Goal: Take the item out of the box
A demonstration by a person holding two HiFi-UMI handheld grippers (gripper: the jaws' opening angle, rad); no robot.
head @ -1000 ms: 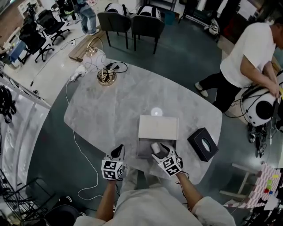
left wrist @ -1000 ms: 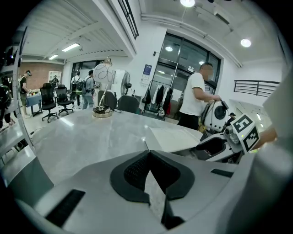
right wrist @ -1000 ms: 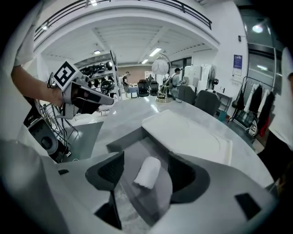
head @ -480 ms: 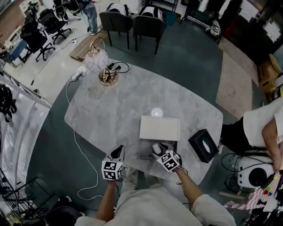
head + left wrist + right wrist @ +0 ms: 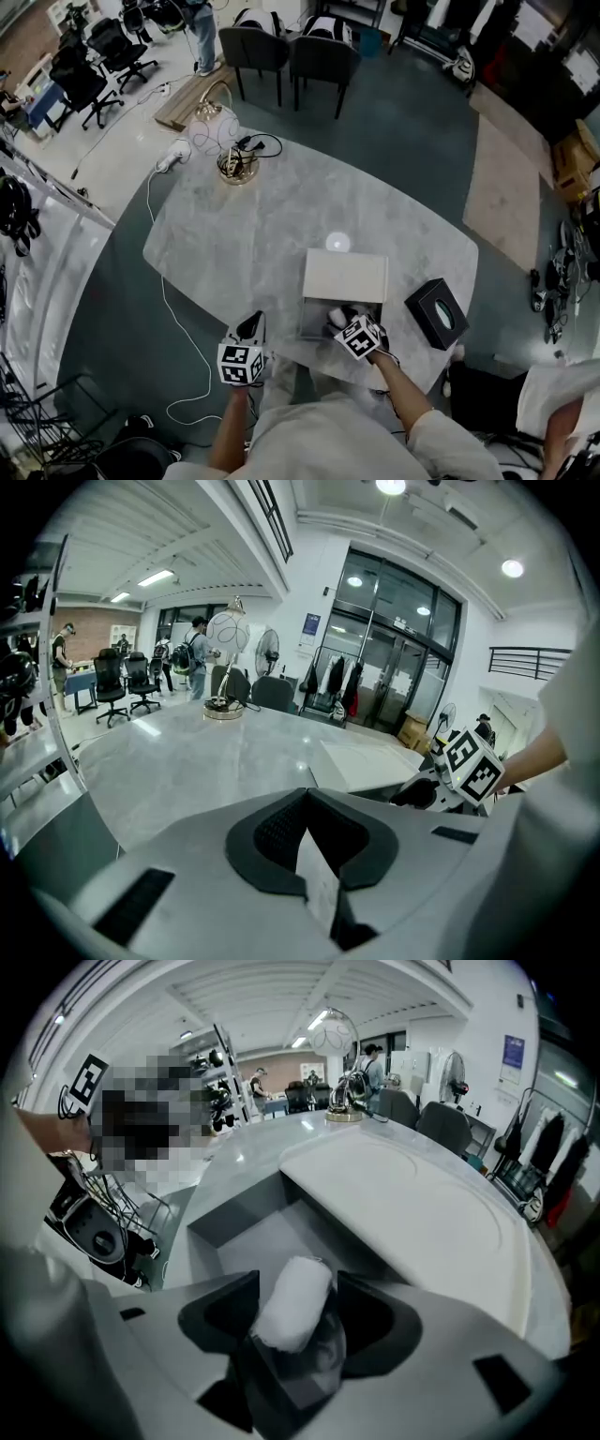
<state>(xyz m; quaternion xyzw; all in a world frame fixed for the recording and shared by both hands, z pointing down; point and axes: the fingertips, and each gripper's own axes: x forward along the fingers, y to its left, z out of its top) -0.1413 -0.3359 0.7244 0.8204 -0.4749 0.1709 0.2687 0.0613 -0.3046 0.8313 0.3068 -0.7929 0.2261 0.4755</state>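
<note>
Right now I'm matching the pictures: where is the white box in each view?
Head view: white box, lower centre.
Left gripper view: box, right of centre.
Right gripper view: box, centre, behind the gripped white roll.
Shared landmark: globe lamp.

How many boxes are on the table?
2: the open white box at the table's near edge, and a black tissue box just right of it. None seems hidden.

Office: swivel chairs (image 5: pixel 82 82), glass partitions (image 5: pixel 394 658)
</note>
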